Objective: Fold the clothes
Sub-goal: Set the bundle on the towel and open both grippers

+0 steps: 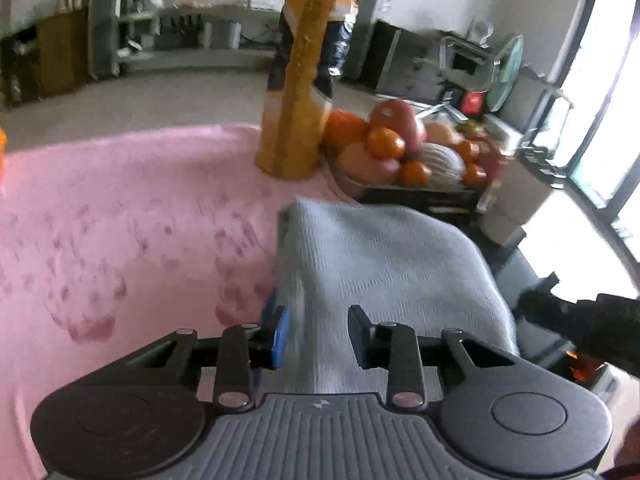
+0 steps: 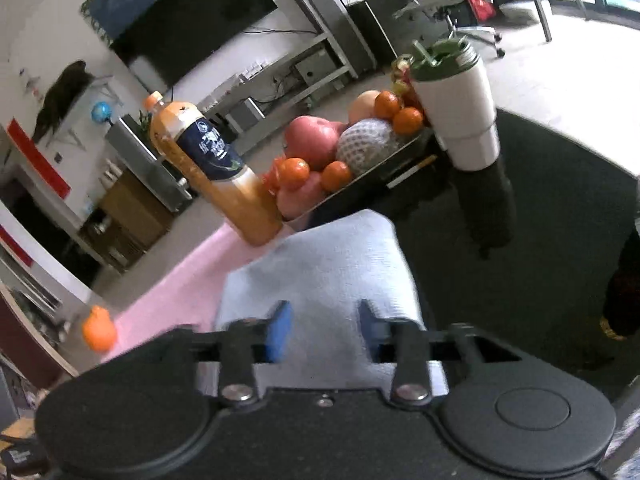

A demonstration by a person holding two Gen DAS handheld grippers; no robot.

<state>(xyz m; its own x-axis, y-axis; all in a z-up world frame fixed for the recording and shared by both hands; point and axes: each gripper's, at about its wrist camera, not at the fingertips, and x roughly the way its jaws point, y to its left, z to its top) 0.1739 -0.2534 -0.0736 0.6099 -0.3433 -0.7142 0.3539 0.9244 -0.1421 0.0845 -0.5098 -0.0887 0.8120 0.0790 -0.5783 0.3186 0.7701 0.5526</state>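
Here, cloth (image 1: 384, 256) between left claw (image 1: 318, 338) pads.

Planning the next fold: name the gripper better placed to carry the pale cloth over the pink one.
Left, probably. The left gripper straddles the pale blue cloth beside the pink cloth; the right gripper sits toward the dark table.

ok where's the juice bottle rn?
The orange juice bottle stands upright on the pink cloth, beyond the folded grey garment and directly left of the fruit tray in both wrist views.
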